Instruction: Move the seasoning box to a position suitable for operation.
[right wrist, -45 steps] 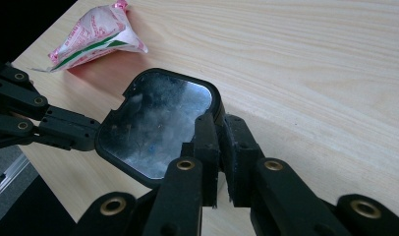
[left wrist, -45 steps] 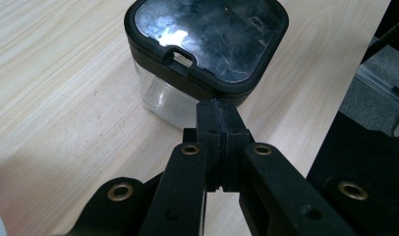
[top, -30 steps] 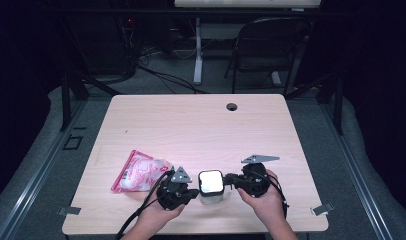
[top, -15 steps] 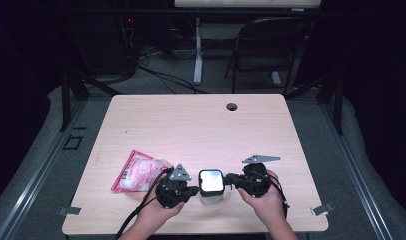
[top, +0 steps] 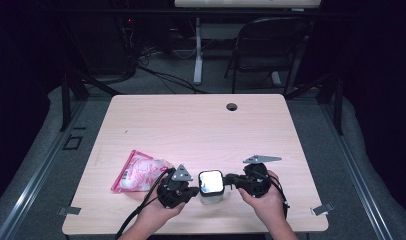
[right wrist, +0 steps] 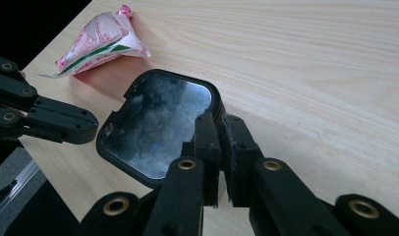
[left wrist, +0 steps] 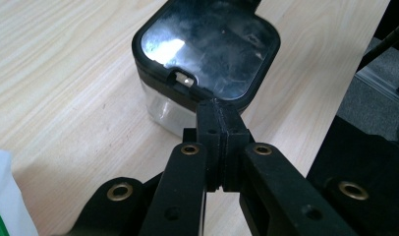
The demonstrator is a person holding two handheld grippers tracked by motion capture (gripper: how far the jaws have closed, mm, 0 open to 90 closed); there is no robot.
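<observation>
Clear container [top: 211,192] with black lid [left wrist: 207,44] sits on counter [top: 201,130], near edge; left tongs [top: 192,191] and right tongs [top: 231,178] closed, flanking lid, gripping nothing; rigid, light, slick; grip lid rim.

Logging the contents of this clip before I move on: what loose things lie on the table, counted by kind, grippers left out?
Clear square container with a black-rimmed lid: 1
Pink and white plastic packet: 1
Grey three-cornered metal plate lying flat on the light wooden table, just beyond the right hand: 1
Total: 3
</observation>
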